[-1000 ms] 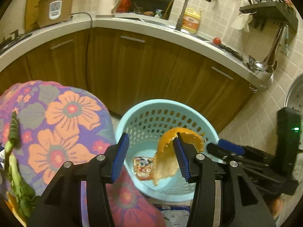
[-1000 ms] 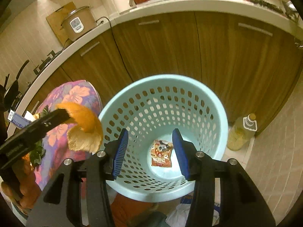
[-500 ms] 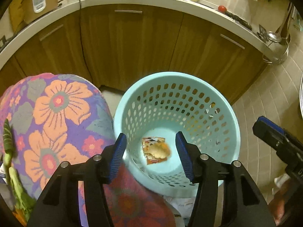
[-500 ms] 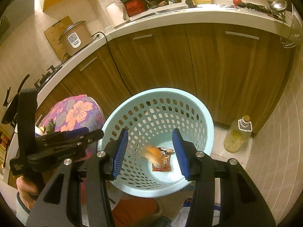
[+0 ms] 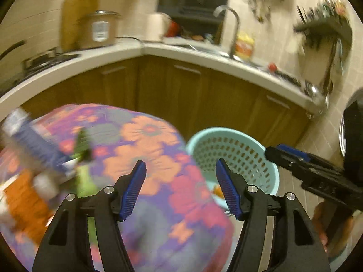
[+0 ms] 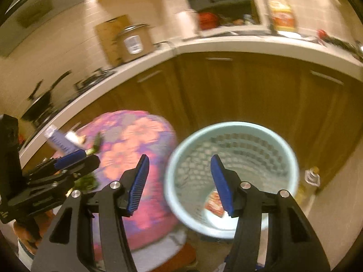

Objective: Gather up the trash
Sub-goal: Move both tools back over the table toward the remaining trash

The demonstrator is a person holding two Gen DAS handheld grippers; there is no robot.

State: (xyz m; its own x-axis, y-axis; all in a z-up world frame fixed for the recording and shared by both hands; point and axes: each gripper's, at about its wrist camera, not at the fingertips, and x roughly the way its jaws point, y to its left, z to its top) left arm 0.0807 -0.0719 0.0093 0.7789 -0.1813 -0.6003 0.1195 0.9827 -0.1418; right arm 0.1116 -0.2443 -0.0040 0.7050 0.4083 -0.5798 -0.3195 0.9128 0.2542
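Observation:
A light blue perforated basket (image 5: 240, 156) stands on the floor beside a table with a floral cloth (image 5: 149, 154); it also shows in the right wrist view (image 6: 231, 140). A red snack wrapper (image 6: 214, 204) lies on its bottom, and a bit of orange peel (image 5: 217, 190) shows inside. My left gripper (image 5: 181, 188) is open and empty above the cloth's edge. My right gripper (image 6: 179, 181) is open and empty above the basket's left rim. Blurred trash lies on the cloth at left: a blue and white pack (image 5: 34, 145), green scraps (image 5: 84, 145) and an orange piece (image 5: 25, 204).
Wooden cabinets (image 5: 181, 95) under a white counter curve behind the basket. A rice cooker (image 5: 99, 30), a faucet (image 5: 231, 29) and a yellow bottle (image 5: 245, 45) stand on the counter. An oil bottle (image 6: 312, 176) stands on the floor right of the basket.
The orange peel left my left gripper and fell into the basket. Both grippers then swung left and up, away from the basket toward the floral table. Both views are motion-blurred.

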